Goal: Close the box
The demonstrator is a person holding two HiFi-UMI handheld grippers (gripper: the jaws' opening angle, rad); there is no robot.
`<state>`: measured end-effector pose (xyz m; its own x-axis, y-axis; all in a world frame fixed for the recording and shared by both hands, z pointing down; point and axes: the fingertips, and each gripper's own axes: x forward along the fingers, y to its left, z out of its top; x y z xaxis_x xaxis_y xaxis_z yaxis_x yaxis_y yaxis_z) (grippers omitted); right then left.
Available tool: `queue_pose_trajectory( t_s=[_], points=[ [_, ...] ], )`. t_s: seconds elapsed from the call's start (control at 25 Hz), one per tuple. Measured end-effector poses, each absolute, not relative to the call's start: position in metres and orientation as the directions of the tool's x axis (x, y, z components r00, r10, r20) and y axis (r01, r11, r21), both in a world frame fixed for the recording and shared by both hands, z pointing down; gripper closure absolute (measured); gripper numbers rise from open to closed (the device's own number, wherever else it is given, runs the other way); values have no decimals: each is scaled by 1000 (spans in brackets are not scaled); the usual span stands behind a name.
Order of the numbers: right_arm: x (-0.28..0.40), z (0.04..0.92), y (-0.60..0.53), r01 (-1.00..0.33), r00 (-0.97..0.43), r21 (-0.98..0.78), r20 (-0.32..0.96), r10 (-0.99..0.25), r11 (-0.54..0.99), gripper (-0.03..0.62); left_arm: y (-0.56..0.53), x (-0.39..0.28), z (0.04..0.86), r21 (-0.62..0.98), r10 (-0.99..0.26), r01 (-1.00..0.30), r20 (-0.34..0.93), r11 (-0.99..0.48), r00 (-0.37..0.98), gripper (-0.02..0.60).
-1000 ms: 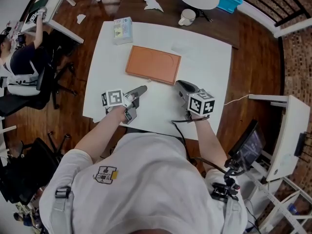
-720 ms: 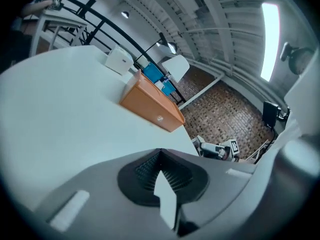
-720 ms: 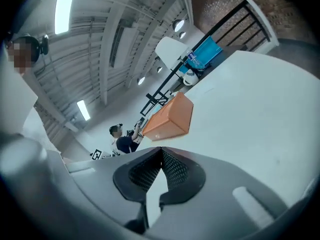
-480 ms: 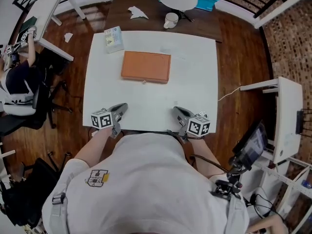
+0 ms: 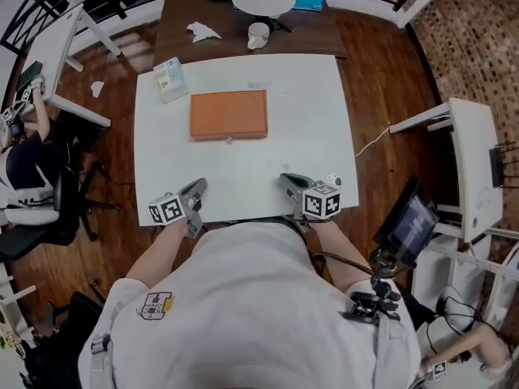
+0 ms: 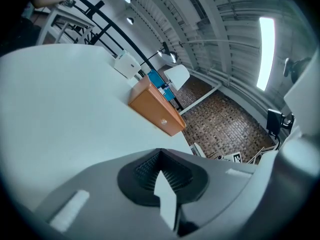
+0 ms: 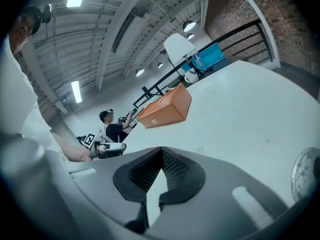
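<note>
**A:** Where are the jaws at?

**B:** Left gripper [image 5: 198, 186] and right gripper [image 5: 286, 178] are both pressed together on nothing, parked at the near tabletop [image 5: 316, 128] edge. The box [image 5: 229, 114] sits lid down, well ahead, roughly between them.

**A:** Anything only one view catches?

**B:** The gripper views show the front clasp [image 6: 163, 122]. From overhead it's barely a speck, and the person's torso cuts off the near edge. A second ago both grippers were way closer to the box.

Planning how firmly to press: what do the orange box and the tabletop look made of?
Orange box: probably leatherette or painted board, matte, even tan colour, crisp edges; a small shiny clasp on its front looks metal. Tabletop: smooth white laminate or painted board, by its flat, grainless surface.
</note>
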<state>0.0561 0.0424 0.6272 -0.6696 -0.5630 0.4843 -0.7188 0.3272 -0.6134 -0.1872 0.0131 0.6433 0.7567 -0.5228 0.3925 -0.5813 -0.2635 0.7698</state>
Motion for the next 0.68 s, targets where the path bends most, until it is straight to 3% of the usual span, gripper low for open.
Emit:
queue_pose_trajectory(
  t_s=[0.68],
  points=[
    [50,625,36,-729,-664,-594,490,-565,341,595,16,-188,643,760,-522,-593,404,-265,751,583]
  ],
)
